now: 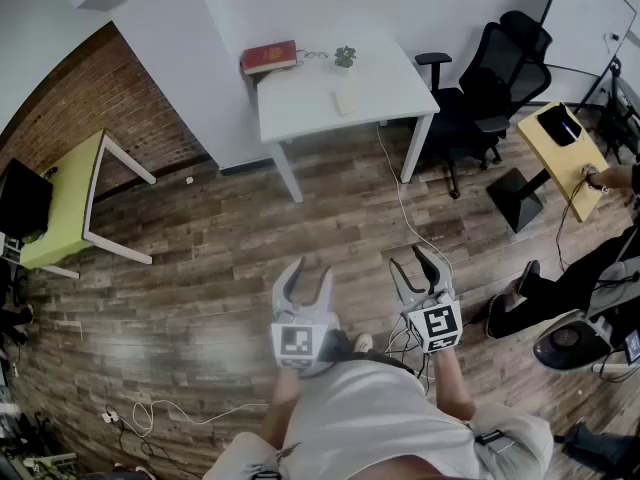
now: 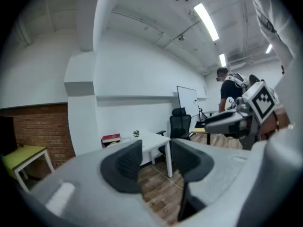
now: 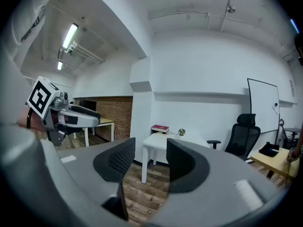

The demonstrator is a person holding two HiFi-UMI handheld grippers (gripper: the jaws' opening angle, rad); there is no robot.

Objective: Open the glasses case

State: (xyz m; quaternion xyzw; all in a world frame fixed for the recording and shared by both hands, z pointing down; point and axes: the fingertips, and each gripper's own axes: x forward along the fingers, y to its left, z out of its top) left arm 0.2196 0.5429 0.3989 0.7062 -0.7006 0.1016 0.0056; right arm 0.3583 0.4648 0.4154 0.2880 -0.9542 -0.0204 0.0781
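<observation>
Glasses case (image 1: 345, 99) near table (image 1: 298, 104) edge

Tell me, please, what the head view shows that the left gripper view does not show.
Only the head view shows the marker cube on the left gripper, a white cable on the floor and a pale object on the white table. Only the left gripper view shows the ceiling lights. Both show the white table, the red book, the black office chair and the right gripper.

site: office | 12 o'clock: white desk (image 1: 390, 83) | 2 o'clock: black swivel chair (image 1: 492, 80) | 3 o'clock: yellow desk (image 1: 566, 168) | wall: whiteboard (image 3: 262, 103)
</observation>
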